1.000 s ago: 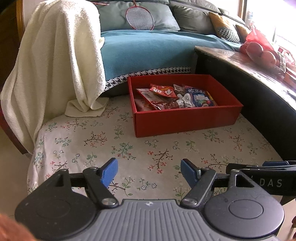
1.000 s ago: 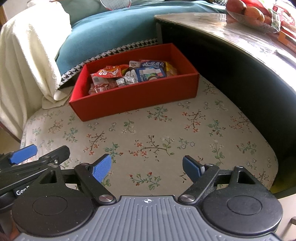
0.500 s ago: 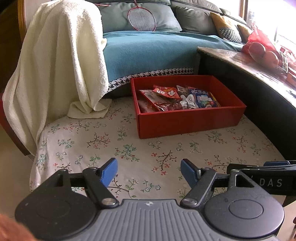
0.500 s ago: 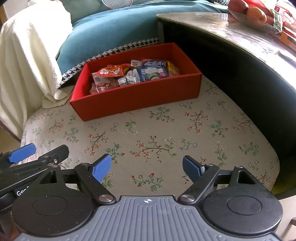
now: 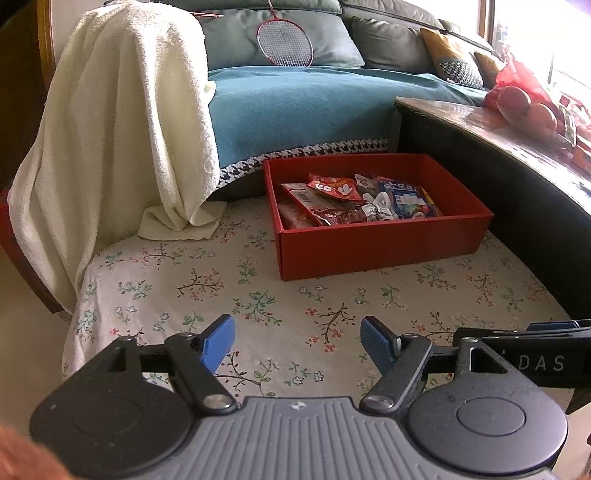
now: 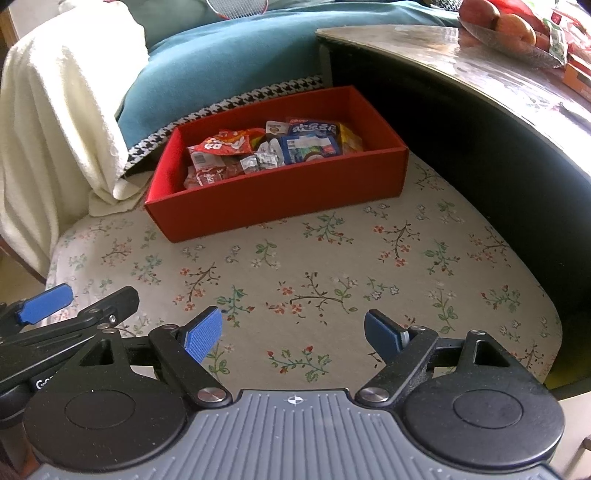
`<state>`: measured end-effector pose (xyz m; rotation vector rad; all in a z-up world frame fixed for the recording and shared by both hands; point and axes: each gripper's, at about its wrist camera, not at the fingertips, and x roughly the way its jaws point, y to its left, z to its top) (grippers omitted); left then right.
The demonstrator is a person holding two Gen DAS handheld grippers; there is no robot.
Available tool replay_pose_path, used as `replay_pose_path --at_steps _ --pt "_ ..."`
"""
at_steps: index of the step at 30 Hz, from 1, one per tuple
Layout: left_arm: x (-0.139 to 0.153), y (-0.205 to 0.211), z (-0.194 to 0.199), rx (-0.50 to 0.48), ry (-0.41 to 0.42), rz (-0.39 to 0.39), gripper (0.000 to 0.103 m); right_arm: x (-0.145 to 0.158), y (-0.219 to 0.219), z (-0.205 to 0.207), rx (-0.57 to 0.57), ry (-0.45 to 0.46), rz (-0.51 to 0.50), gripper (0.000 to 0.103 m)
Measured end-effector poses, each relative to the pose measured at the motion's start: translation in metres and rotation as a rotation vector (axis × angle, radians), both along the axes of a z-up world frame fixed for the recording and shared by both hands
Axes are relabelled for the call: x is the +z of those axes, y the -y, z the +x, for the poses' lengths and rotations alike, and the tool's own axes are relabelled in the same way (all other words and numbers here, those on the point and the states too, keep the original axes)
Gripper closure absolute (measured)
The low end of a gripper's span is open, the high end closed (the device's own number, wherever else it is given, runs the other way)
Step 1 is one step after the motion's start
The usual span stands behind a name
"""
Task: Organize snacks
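Observation:
A red box point(image 5: 384, 243) point(image 6: 280, 195) stands on the floral cloth point(image 5: 258, 302) point(image 6: 332, 266) at the far side. It holds several snack packets, among them a red one point(image 5: 332, 186) point(image 6: 221, 144) and a blue one point(image 5: 404, 197) point(image 6: 312, 142). My left gripper point(image 5: 297, 345) is open and empty, low over the cloth, well in front of the box. My right gripper point(image 6: 293, 336) is open and empty, also in front of the box. Each gripper shows at the edge of the other's view.
A cream towel point(image 5: 122, 129) point(image 6: 55, 110) hangs at the left. A blue-covered sofa point(image 5: 303, 107) lies behind the box. A dark table point(image 5: 517, 155) point(image 6: 480, 110) with a fruit bowl point(image 6: 506, 33) borders the right side.
Both grippers have drawn back slightly from the box, which now looks a little farther away. Both stay open and empty.

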<state>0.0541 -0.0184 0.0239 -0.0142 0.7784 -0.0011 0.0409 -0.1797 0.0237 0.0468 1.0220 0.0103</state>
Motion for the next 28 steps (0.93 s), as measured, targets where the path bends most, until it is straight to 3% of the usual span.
replay_pose_path --at_steps 7,10,15,22,28 --pt "-0.001 -0.001 0.000 0.002 -0.005 -0.007 0.035 0.001 0.000 0.000 -0.003 0.002 -0.002 0.014" --pt "0.001 0.000 0.007 -0.003 -0.047 -0.013 0.035 0.000 0.001 0.001 -0.005 0.002 0.003 0.014" --pt "0.003 0.003 0.005 0.000 -0.016 0.026 0.030 0.003 0.003 0.001 -0.010 0.014 0.016 0.014" --pt "0.004 -0.010 0.008 0.027 -0.010 -0.066 0.021 0.007 0.006 0.001 -0.014 0.029 0.035 0.014" --pt "0.006 -0.006 0.004 0.045 0.038 -0.027 0.015 0.007 0.007 0.002 -0.014 0.035 0.036 0.014"
